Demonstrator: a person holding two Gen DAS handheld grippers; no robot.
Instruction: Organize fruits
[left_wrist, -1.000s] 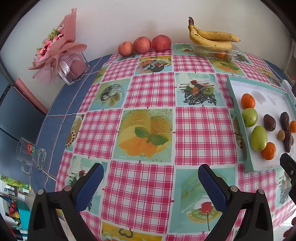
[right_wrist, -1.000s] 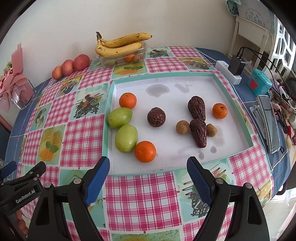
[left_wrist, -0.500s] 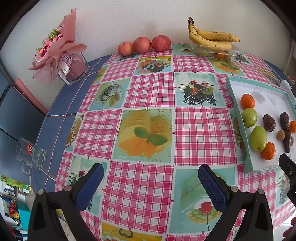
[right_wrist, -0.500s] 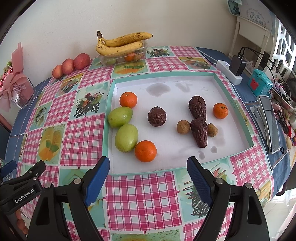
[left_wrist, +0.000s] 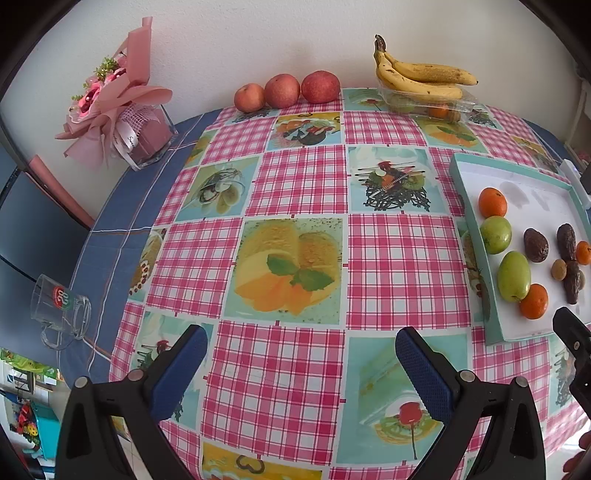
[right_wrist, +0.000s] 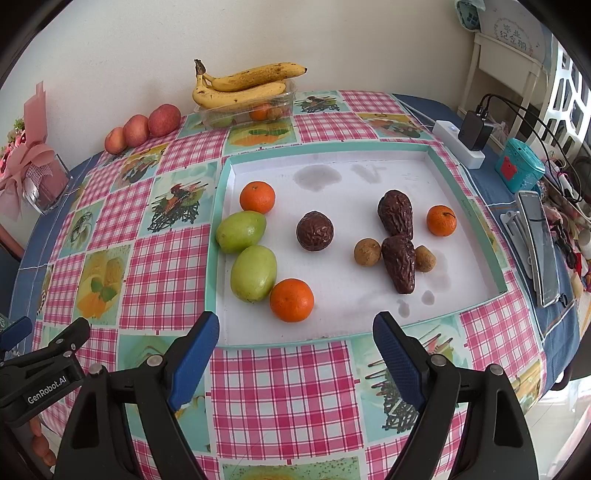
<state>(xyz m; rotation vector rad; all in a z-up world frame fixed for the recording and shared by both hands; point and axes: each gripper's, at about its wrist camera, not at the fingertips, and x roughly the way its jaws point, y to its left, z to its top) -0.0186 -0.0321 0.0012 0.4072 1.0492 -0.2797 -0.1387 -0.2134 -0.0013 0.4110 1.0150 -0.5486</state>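
Note:
A white tray with a teal rim (right_wrist: 218, 236) (left_wrist: 476, 240) lies on the checked tablecloth. In it lie three oranges (right_wrist: 291, 300), two green fruits (right_wrist: 254, 273), a round dark wrinkled fruit (right_wrist: 314, 231), two long dark fruits (right_wrist: 399, 263) and two small brown ones (right_wrist: 367, 252). My right gripper (right_wrist: 295, 349) is open at the tray's near edge, nothing between its fingers. My left gripper (left_wrist: 297, 365) is open over bare tablecloth, left of the tray.
Bananas (right_wrist: 243, 86) rest on a clear box of fruit at the back. Three red apples (left_wrist: 284, 90) line the wall. A pink bouquet (left_wrist: 114, 107) and a glass mug (left_wrist: 61, 314) stand at the left. A power strip (right_wrist: 458, 144), teal box and phone (right_wrist: 539, 247) are at the right.
The right wrist view has shifted slightly; the tray sits a touch higher and further right in frame. The left gripper has barely moved. Both stay open.

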